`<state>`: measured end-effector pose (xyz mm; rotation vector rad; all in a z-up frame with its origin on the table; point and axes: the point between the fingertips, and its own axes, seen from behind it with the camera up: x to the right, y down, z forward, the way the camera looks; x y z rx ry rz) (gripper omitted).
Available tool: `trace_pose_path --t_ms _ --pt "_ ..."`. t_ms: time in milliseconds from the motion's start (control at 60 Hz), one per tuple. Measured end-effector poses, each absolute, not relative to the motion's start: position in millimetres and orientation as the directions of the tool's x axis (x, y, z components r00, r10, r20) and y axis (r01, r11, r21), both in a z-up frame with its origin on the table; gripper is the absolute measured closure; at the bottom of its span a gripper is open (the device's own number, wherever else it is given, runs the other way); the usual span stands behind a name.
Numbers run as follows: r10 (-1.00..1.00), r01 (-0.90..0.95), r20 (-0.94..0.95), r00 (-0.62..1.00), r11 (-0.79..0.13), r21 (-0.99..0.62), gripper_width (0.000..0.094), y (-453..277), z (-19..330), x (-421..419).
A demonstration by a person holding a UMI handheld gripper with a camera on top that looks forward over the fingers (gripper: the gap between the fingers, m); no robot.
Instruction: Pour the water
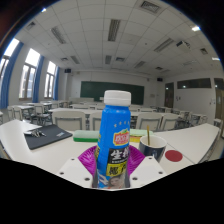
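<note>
Nearest the camera, in the lower centre of the frame, the gripper (110, 162) was clamped on the bottle (116, 130). Its magenta pads (88, 155) showed at either side of the bottle's lower body with no gap visible between pad and label. The hold sat low on the bottle, which left the blue label and the pale cap free above the fingers. That probably kept the mouth clear for tipping.

The bottle stood upright, its cap apparently on, so pouring looked not yet begun. An upright carry also made sense for keeping the water in until the bottle reached the vessel. Whether its base touched the white table (30, 150) or hung just above it could not be told, since the fingers hid the bottom.

Just right of the bottle, slightly beyond the fingers, stood a dark cup (153, 147), open side up. It was the likely target, set close enough that a tilt to the right would bring the mouth over its rim. Further right on the table lay a small red disc (175, 155), apart from the cup; it may have been a lid or a coaster.

At the left of the frame, well apart from the bottle, a dark flat pad (45, 136) rested on the table, out of the pouring path.

Beyond lay rows of desks (70, 118), a green board (105, 91) on the far wall, windows (28, 72) at upper left and ceiling lights (113, 30) above.
</note>
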<state>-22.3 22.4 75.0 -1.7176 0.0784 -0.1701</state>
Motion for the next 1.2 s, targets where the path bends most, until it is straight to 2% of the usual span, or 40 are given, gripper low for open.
trace_pose_path --t_ms 67,200,300,400,550,683,700,750,833,850,933,1000,1050,1083,1133,1200 --pt "-0.125 -0.063 -0.046 0.991 -0.142 -0.988 0.0576 29.6 79.9 -31.1" --pt "-0.040 -0.426 -0.424 0.905 -0.076 -0.901 0.0576 41.3 105.1 -43.1" --pt "0.059 -0.731 -0.733 0.677 -0.057 -0.680 0.0577 40.1 141.8 -65.0" --pt "0.143 -0.923 -0.921 0.363 -0.079 -0.376 0.0577 38.7 166.7 -60.8" --pt "0.168 -0.991 -0.985 -0.047 -0.131 0.025 0.0573 31.7 183.4 -52.5" --pt "0.158 -0.960 -0.952 -0.262 -0.141 0.241 0.0564 23.7 188.5 -52.5" --pt "0.154 -0.952 -0.944 -0.292 -0.145 0.271 0.0565 6.2 199.4 -53.9" --pt "0.140 -0.944 -0.937 -0.320 -0.133 0.303 0.0565 13.2 200.3 -59.0" --pt "0.109 -0.948 -0.945 -0.308 -0.121 0.295 0.0563 12.1 193.7 -58.9" --pt "0.109 -0.948 -0.945 -0.307 -0.124 0.293 0.0565 -8.4 198.8 -64.7" --pt "0.103 -0.962 -0.966 -0.239 -0.163 0.221 0.0565 -12.1 206.8 -77.4" --pt "0.125 -0.975 -0.989 -0.078 -0.217 0.049 0.0564 -47.4 217.7 -96.9" --pt "0.197 -0.969 -0.975 0.098 -0.206 -0.139 0.0565 -65.1 247.8 -98.2" --pt "0.270 -0.948 -0.934 0.235 -0.151 -0.282 0.0562 -73.0 278.6 -87.6" --pt "0.346 -0.879 -0.827 0.443 -0.011 -0.476 0.0561 -92.5 327.0 -62.2" --pt "0.309 -0.715 -0.653 0.692 0.165 -0.679 0.0559 -128.9 360.6 -24.5"
